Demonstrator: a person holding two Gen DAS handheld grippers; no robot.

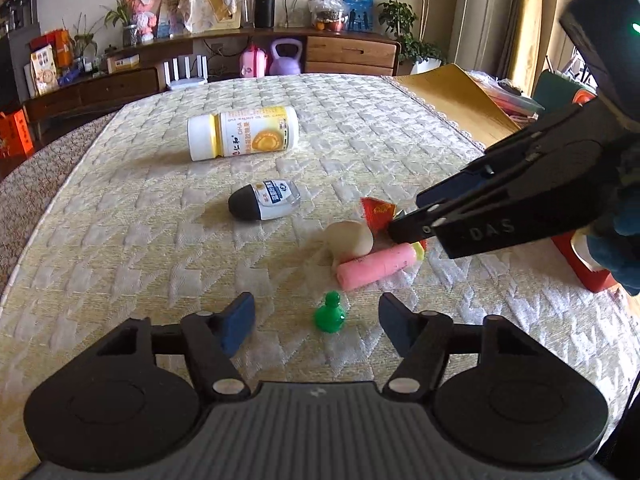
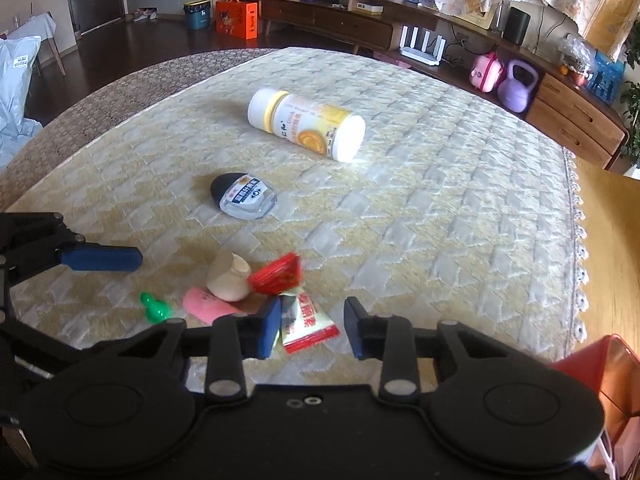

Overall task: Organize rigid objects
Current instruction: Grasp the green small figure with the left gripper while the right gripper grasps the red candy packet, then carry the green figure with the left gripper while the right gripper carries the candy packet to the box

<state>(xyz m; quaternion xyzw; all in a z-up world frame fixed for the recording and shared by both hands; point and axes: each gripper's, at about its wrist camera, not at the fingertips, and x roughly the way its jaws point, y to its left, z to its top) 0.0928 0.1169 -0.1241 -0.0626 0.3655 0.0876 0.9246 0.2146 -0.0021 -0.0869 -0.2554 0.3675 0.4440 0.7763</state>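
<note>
My left gripper [image 1: 316, 320] stands open low over the quilted cloth [image 1: 120, 240], with a small green pawn-shaped piece [image 1: 330, 314] between its blue pads, touching neither. In the right wrist view one of its fingers [image 2: 104, 258] shows above the green piece [image 2: 156, 308]. My right gripper [image 2: 312, 330] is open around a red-and-white sachet [image 2: 310, 326]; the left pad is at its edge and the right pad is apart. Beside it lie a red wrapper [image 2: 278, 274], a beige cup [image 2: 230, 280] and a pink tube [image 2: 204, 304]. In the left wrist view the right gripper [image 1: 412, 216] reaches in from the right.
A white bottle with a yellow label [image 1: 244, 132] lies on its side farther back. A small clear bottle with a black cap [image 1: 264, 200] lies in the middle. A red box [image 2: 600, 368] stands off the cloth's lace edge at the right. A wooden sideboard [image 1: 352, 54] lines the far wall.
</note>
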